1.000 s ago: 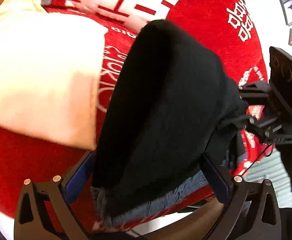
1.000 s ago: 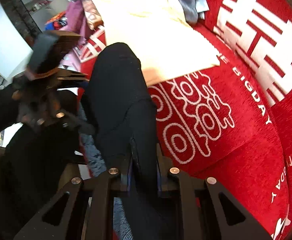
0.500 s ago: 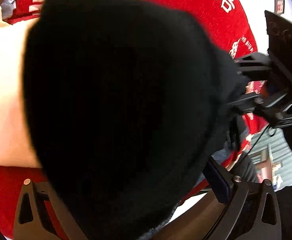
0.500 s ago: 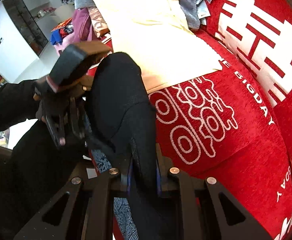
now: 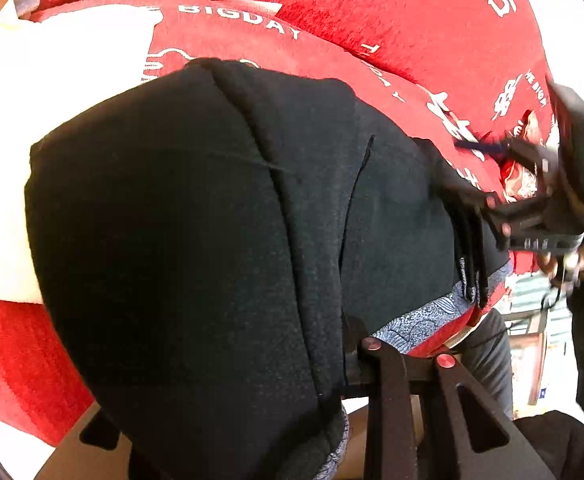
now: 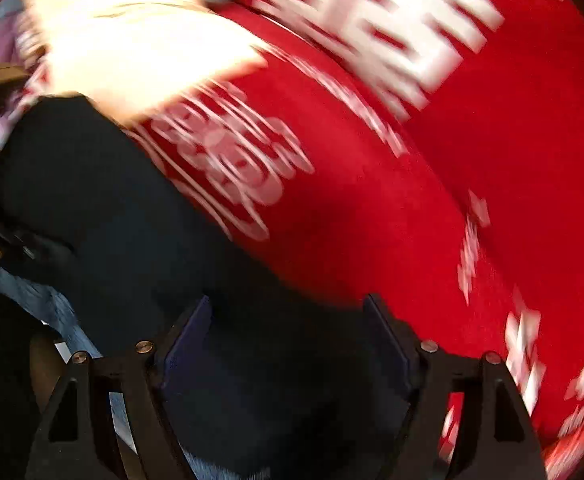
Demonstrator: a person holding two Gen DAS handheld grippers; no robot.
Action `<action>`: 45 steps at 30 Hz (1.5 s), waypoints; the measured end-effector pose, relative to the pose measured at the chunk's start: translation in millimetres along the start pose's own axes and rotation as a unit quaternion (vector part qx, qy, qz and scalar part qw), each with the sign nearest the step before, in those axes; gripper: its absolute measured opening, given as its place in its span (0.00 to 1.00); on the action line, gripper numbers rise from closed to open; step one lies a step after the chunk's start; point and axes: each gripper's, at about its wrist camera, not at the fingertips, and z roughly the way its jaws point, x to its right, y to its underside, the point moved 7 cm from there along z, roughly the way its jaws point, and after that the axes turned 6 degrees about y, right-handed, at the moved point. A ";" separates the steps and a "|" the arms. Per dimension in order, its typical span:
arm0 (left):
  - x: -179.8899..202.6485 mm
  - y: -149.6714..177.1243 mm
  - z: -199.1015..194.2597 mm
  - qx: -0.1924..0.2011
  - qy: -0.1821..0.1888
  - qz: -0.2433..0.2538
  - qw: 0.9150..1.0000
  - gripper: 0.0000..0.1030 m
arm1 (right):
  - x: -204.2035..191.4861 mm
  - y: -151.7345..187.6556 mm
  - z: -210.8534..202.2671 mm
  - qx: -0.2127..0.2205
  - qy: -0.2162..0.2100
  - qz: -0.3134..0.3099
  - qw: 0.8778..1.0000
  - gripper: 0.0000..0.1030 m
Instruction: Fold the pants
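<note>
Black fleece pants (image 5: 196, 240) draped over red cloth (image 6: 431, 200)'s near edge; left gripper (image 5: 343, 344) clamped on pants, right gripper (image 6: 288, 344) spread apart.

The pants (image 5: 196, 240) are plain black, with a blue-grey patterned lining along the hem at 5 o'clock. Under them lies a red cloth (image 5: 411, 20) printed with white characters and ring motifs, and a cream fabric (image 6: 132, 40) sits at 11 o'clock.

The matte black angular left gripper (image 5: 347, 364) carries reddish round screw heads, while the matte black right gripper (image 6: 288, 344) has dark blue flat pads (image 6: 186, 344), brass-coloured screws and triangular cut-outs in its finger frames.
</note>
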 end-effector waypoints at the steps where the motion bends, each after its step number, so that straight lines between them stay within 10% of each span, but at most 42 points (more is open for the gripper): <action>1: 0.5 0.0 -0.1 -0.001 -0.004 -0.002 1.000 0.30 | 2.2 13.8 2.3 -0.003 -0.010 0.023 1.000 0.78; 6: 18.1 -2.8 -6.8 -0.004 -0.028 0.004 1.000 0.30 | -40.8 77.2 30.2 -0.040 -0.052 0.029 0.997 0.81; 12: 59.5 -6.2 -28.8 0.007 -0.076 0.057 0.995 0.30 | -51.6 90.5 -2.6 0.037 -0.065 0.053 0.996 0.82; 18: 116.6 -20.3 -27.8 0.012 -0.121 0.108 0.987 0.30 | -70.5 100.2 9.1 0.022 -0.051 0.015 0.998 0.86; 25: 198.2 -41.0 -17.1 -0.011 -0.122 0.147 0.982 0.30 | 13.6 146.2 -24.2 0.055 -0.013 0.135 0.989 0.87; 35: 334.9 -54.9 96.9 -0.110 -0.144 0.186 0.966 0.30 | 146.4 262.7 -19.2 0.029 0.010 0.355 0.934 0.87; 45: 376.2 -63.1 228.4 -0.188 -0.172 0.148 0.956 0.35 | 153.3 298.7 -18.3 0.055 -0.023 0.354 0.933 0.87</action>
